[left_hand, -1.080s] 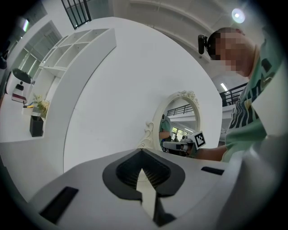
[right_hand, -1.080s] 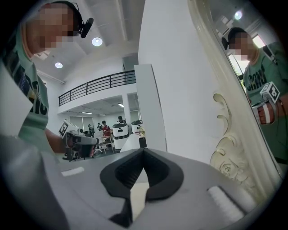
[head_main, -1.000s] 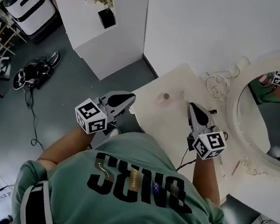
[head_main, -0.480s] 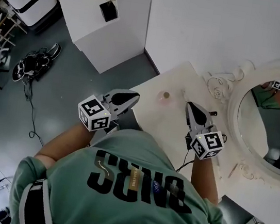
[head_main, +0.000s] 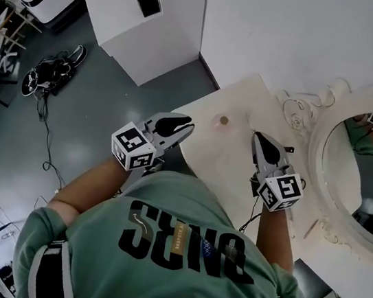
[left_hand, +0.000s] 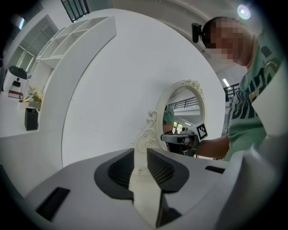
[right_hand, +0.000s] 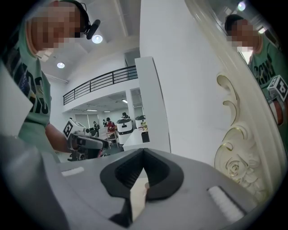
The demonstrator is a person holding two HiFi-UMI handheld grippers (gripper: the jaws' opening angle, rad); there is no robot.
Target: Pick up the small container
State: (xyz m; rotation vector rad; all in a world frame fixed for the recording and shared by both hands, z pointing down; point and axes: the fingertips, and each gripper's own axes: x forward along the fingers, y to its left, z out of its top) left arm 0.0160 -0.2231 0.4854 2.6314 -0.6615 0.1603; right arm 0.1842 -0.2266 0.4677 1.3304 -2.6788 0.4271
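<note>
The small container (head_main: 223, 121), a low pale round pot with a darker top, stands on the white table (head_main: 220, 165) near its far corner. My left gripper (head_main: 188, 122) hovers at the table's left edge, a short way left of the container. Its jaws are opening, with a narrow gap and nothing between them (left_hand: 140, 155). My right gripper (head_main: 256, 135) is over the table, right of the container, its jaws meeting at the tips and empty (right_hand: 144, 151). Both point towards the far end.
An ornate cream mirror frame (head_main: 319, 119) stands on the table's right side against the white wall. The table's left edge (head_main: 196, 108) drops to a grey floor. A white pedestal with a plant (head_main: 147, 1) and shoes (head_main: 44, 78) lie further left.
My left gripper has moved right and forward, closer to the container, and its jaws have parted a little. The right gripper has barely shifted.
</note>
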